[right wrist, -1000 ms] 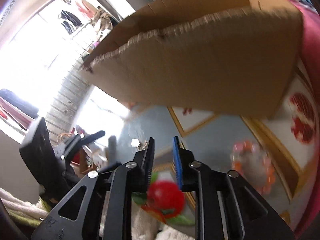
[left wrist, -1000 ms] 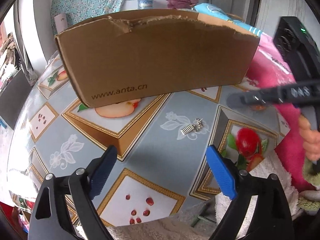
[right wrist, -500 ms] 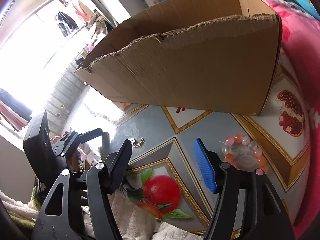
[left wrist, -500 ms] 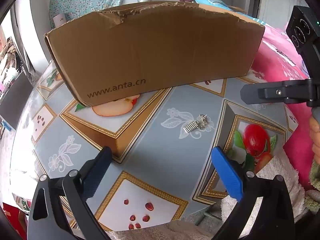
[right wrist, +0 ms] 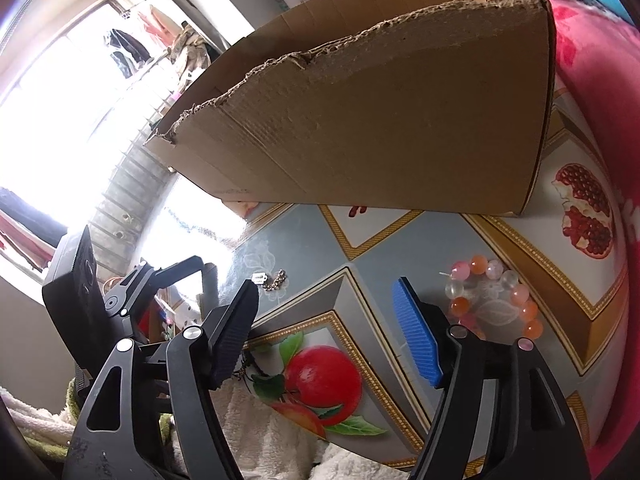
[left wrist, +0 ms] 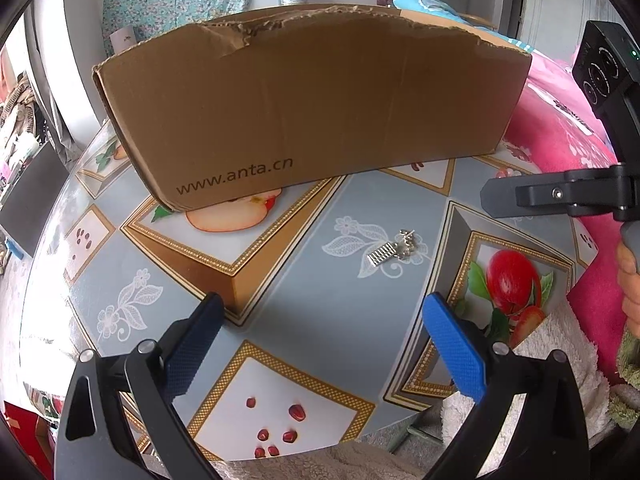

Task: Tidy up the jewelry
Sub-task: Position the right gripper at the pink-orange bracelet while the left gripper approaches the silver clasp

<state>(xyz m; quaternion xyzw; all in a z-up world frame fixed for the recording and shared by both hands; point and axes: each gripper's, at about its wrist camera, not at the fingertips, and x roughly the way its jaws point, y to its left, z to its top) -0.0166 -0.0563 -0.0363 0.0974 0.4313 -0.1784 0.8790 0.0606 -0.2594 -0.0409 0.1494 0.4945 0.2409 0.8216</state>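
Note:
A small silver clip with a chain [left wrist: 394,251] lies on the patterned table, in front of a brown cardboard box [left wrist: 312,108]. It also shows in the right wrist view [right wrist: 269,280]. A bracelet of pink, orange and clear beads [right wrist: 496,296] lies right of my right gripper, near the box [right wrist: 380,120]. My left gripper [left wrist: 320,334] is open and empty, above the table short of the clip. My right gripper [right wrist: 326,312] is open and empty; it shows at the right edge of the left wrist view [left wrist: 560,196].
The table [left wrist: 280,280] has a fruit-print cover and a rounded near edge. A white fluffy towel [right wrist: 256,432] lies at the near edge. Pink bedding [left wrist: 560,120] lies right of the box. The box's torn rim stands high.
My right gripper has opened from shut and drawn back; the bead bracelet now lies sharp beside it. My left gripper has stayed open and shifted slightly back from the box.

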